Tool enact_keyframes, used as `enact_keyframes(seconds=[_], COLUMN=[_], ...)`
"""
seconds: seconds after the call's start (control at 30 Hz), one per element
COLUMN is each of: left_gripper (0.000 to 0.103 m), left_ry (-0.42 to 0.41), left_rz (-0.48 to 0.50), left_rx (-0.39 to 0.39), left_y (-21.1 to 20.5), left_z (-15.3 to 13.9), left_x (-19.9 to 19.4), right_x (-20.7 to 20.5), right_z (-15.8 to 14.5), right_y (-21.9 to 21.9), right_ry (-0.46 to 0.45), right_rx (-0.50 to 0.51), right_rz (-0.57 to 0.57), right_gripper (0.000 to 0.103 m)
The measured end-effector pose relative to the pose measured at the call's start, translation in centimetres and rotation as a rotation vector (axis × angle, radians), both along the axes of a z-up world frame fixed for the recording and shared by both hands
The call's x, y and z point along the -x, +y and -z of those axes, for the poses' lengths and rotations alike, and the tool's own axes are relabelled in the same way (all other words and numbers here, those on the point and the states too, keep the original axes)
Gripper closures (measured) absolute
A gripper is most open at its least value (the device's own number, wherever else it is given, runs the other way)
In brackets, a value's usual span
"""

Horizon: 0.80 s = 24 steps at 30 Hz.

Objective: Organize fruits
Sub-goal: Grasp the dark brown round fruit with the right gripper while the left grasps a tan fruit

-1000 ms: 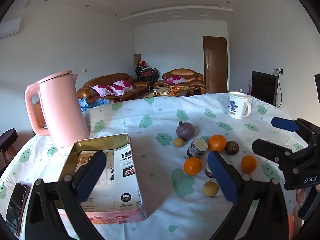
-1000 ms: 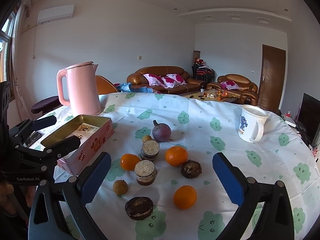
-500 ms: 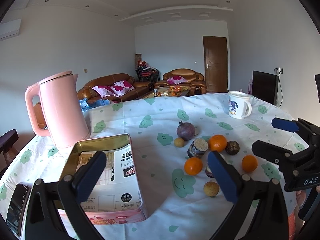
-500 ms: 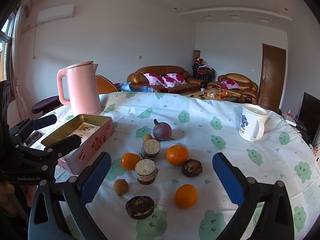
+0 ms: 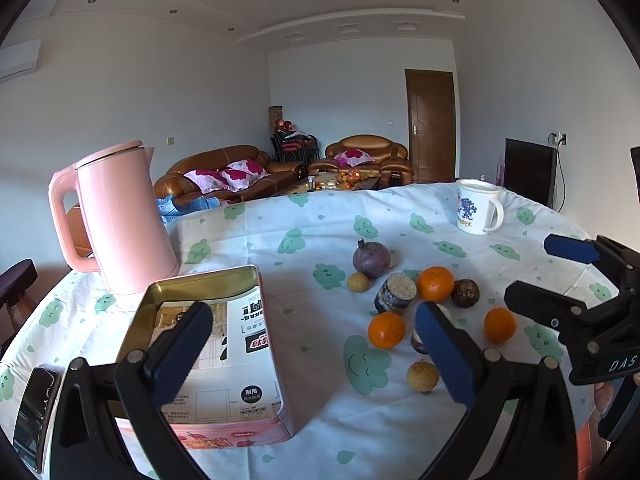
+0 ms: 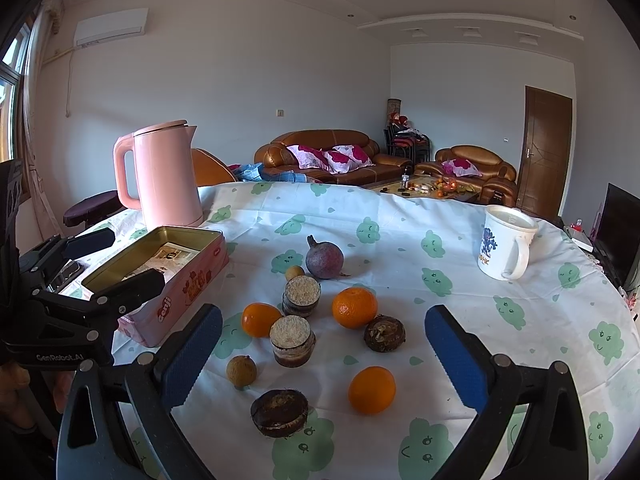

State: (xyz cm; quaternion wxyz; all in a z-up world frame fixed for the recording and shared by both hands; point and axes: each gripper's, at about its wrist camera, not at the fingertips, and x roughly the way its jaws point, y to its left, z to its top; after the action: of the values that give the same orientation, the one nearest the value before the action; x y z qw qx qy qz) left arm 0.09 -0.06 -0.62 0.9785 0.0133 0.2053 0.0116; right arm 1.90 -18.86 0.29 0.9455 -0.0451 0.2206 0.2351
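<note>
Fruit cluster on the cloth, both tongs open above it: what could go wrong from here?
1. The round orange tangerines lie loose on the flat green-printed tablecloth; a nudge from the open right tongs could roll one away.
2. The cut dark fruit pieces sit close among the oranges, so a wide grasp may knock a neighbour.
3. The open pink tin box lies under the left tongs, which could bump it.

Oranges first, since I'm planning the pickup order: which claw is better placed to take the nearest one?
Right. The right claw is open with the nearest orange just ahead between its fingers; the left claw faces the tin box.
</note>
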Motion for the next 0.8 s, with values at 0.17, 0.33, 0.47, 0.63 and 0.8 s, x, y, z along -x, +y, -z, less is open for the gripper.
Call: enact_keyframes(seconds=[0.17, 0.33, 0.47, 0.63, 0.8], left_gripper=[0.000, 0.000, 0.000, 0.002, 0.009], left_ry=[0.007, 0.035, 0.053, 0.063, 0.090], left_rz=[0.012, 0.037, 0.059, 0.069, 0.088], left_rx=[0.000, -0.001, -0.011, -0.016, -0.015], left_y=[0.3, 0.3, 0.1, 0.1, -0.9], left_z=[0.4, 1.9, 2.9, 3.1, 3.4], left_x=[0.2, 0.6, 0.6, 1.4, 0.9], right_x=[0.3, 0.9, 1.0, 1.3, 1.0], right_z=[0.5, 2.0, 3.3, 4.5, 5.6], right_y=[-0.2, -0.9, -0.8, 0.3, 1.4], right_ry=[0.006, 0.017, 0.048, 0.084, 0.140], right_rx=[0.008, 0.039, 0.060, 0.089, 0.102], right_rz=[-0.010, -0.018, -0.036, -0.102, -0.158], right_gripper=[0.001, 0.001, 0.001, 0.015, 0.029])
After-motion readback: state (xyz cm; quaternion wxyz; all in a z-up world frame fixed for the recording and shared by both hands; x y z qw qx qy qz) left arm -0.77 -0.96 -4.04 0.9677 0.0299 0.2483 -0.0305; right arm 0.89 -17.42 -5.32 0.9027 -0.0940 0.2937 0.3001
